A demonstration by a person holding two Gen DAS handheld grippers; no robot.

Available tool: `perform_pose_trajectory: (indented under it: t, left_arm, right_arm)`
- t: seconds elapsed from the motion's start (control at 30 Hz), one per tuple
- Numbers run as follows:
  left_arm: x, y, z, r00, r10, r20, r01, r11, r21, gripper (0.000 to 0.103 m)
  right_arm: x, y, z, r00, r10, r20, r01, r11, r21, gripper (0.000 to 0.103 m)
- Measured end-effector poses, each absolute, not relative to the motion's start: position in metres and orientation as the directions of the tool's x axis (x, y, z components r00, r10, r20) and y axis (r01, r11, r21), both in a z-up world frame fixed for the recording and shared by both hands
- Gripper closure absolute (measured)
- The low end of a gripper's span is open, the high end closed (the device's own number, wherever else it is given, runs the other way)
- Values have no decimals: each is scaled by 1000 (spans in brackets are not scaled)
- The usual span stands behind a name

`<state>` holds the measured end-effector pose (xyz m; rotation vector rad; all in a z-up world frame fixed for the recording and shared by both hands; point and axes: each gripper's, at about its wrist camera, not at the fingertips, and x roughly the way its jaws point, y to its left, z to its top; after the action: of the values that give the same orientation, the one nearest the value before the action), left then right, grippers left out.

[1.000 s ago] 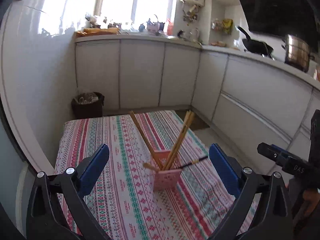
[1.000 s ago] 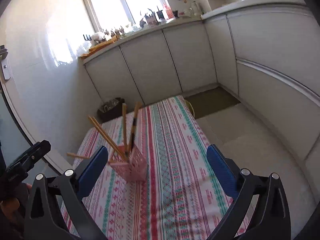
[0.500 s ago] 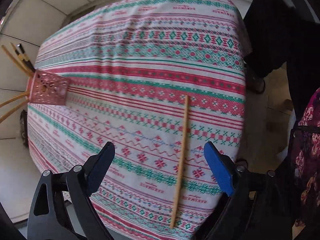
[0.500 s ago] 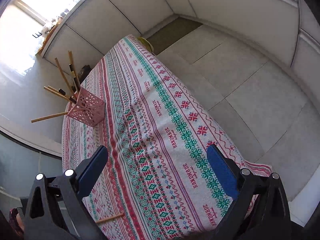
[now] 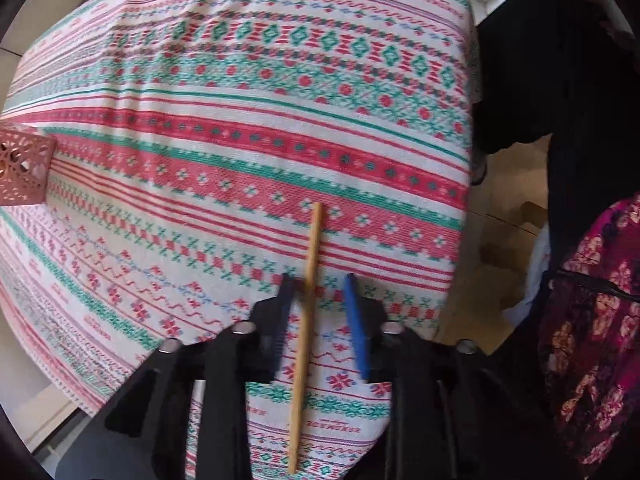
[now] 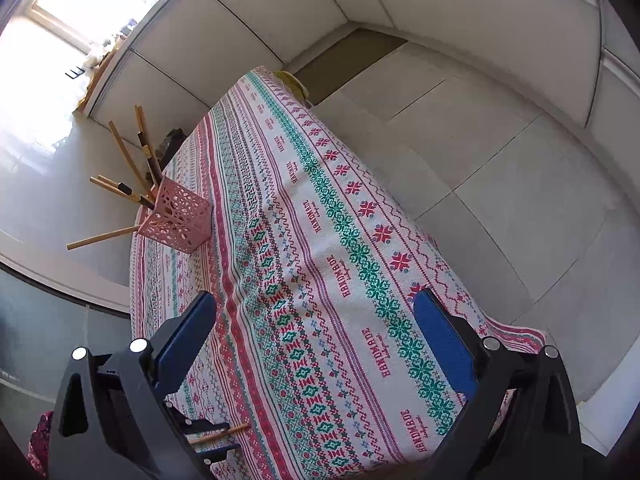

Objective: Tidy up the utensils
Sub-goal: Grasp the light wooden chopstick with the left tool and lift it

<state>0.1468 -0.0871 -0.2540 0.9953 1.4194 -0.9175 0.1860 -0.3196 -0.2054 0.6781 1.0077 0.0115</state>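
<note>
A single wooden chopstick lies on the patterned tablecloth near its front edge. My left gripper is low over it, its blue fingers half closed on either side of the stick with gaps still showing. The pink perforated holder stands at the far left; in the right wrist view the holder carries several chopsticks. My right gripper is open and empty above the cloth. The chopstick's end and the left gripper show at that view's lower left.
The table's right edge drops to the floor, where a person in dark and floral clothing stands. White cabinets and tiled floor surround the table. A wall runs close behind the holder.
My left gripper has dropped down over the chopstick and its fingers have narrowed around it. The right gripper has moved only slightly and stays open.
</note>
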Motion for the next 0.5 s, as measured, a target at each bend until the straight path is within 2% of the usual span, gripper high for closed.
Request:
perform_pose_trajectory:
  t: [0.1, 0.23, 0.4, 0.5]
  left_arm:
    - [152, -80, -254, -52, 39, -998, 917, 398, -32, 85]
    - [164, -63, -246, -52, -47, -998, 848, 526, -69, 96]
    - [158, -44, -239, 86, -125, -988, 758, 652, -16, 98]
    - [153, -30, -226, 176, -204, -963, 677, 735, -32, 98]
  right_arm:
    - [188, -319, -207, 544, 321, -775, 294, 793, 534, 7]
    - [190, -314, -207, 538, 320, -780, 283, 803, 524, 7]
    - [191, -313, -211, 529, 314, -788, 299, 800, 520, 7]
    - [191, -311, -212, 523, 309, -795, 301, 805, 511, 7]
